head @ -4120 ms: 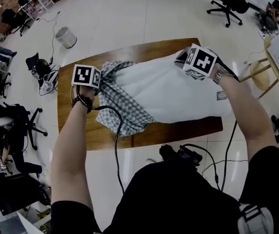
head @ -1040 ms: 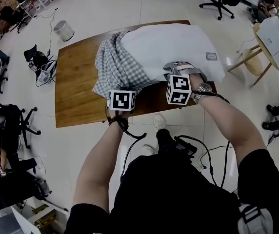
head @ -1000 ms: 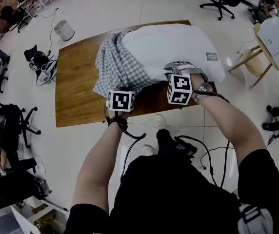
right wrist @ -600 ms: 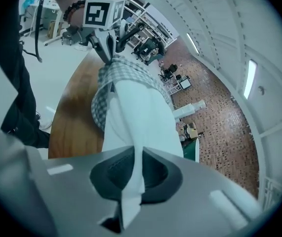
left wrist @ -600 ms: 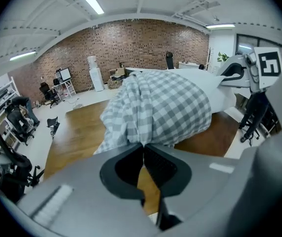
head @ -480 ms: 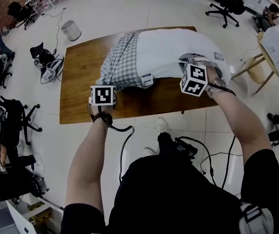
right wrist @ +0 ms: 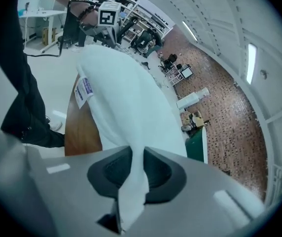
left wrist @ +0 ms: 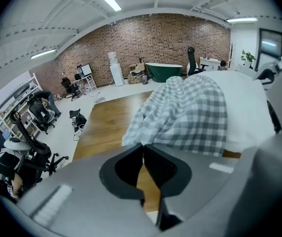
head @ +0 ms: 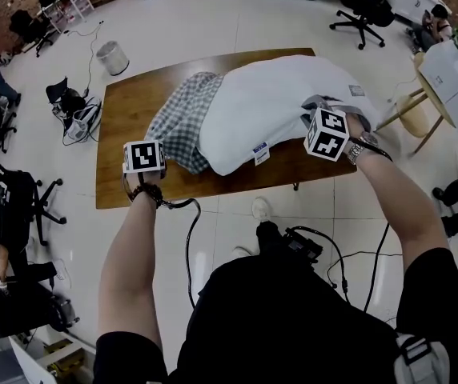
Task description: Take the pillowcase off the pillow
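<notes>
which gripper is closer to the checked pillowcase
Left. The left gripper is shut, empty, beside the pillowcase; the right gripper has the pillow between jaws that have just been opening, at its bare end.

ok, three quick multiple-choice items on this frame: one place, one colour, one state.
1. Where is the pillowcase?
A) bunched at one end of the pillow
B) on the floor
C) hanging off a chair

2. Its pattern?
A) red stripes
B) grey-and-white check
C) plain blue

3. The left tool is:
A) open wide
B) shut on the pillowcase
C) shut, empty

Key: 1A, it is gathered round the pillow's end on the table; 2B, the checks show in the head and left gripper views; 3C, its jaws meet with nothing between them.
</notes>
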### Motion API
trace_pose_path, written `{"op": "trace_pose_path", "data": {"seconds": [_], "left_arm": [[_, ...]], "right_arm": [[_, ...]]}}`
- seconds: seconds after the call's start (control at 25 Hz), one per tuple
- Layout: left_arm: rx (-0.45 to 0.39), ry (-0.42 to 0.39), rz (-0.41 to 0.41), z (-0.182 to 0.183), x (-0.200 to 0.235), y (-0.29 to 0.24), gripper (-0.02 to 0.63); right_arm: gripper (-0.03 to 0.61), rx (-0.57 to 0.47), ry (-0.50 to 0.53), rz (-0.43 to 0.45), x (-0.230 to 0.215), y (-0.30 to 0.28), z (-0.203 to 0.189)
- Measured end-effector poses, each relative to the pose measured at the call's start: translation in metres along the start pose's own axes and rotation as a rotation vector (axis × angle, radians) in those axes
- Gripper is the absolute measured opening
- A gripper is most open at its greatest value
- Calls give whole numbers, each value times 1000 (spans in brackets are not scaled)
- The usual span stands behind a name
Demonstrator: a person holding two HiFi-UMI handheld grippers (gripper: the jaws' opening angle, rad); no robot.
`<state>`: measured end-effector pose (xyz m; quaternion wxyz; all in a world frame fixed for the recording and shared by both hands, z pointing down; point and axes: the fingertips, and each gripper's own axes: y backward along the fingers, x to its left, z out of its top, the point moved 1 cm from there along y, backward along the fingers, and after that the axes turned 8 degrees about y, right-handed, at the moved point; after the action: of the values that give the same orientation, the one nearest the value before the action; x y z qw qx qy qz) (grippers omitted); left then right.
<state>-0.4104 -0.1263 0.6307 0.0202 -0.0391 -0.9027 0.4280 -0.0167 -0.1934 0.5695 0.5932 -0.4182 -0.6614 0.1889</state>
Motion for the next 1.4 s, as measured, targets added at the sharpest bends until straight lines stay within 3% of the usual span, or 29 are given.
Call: {"op": "trace_pose_path", "data": {"seconds": [0.08,0.2,0.32,0.4,0.52,0.64,0.76,0.96,1.4], "left_arm": [[38,-5,7,-7,-2,3,21],[118,-2,37,-26,-6,18,101],[-26,-62,33,5,-7,15,138],[-72,-87,27,19,-12,17,144],[-92,-110,12,31,-23,23,150],[-182,-151,-56,58,-46,33,155],[-110,-143,-18,54,-42,27,160],[-122,-163,-53,74,-56,21,173],[-140,-173,-254,136,-118,-2,199]], "right_arm": [[115,-30,-32,98,14,4,4],[212,-66,-81,264,36,19,10],[222,-128,-100,342,39,37,21],[222,-195,-150,371,34,50,34],[222,-226,-174,355,19,59,44],[224,-222,-166,322,4,59,50],[224,-226,-157,300,-9,53,56],[224,-238,-145,288,-29,37,65],[238,-261,-138,321,-82,-10,62]]}}
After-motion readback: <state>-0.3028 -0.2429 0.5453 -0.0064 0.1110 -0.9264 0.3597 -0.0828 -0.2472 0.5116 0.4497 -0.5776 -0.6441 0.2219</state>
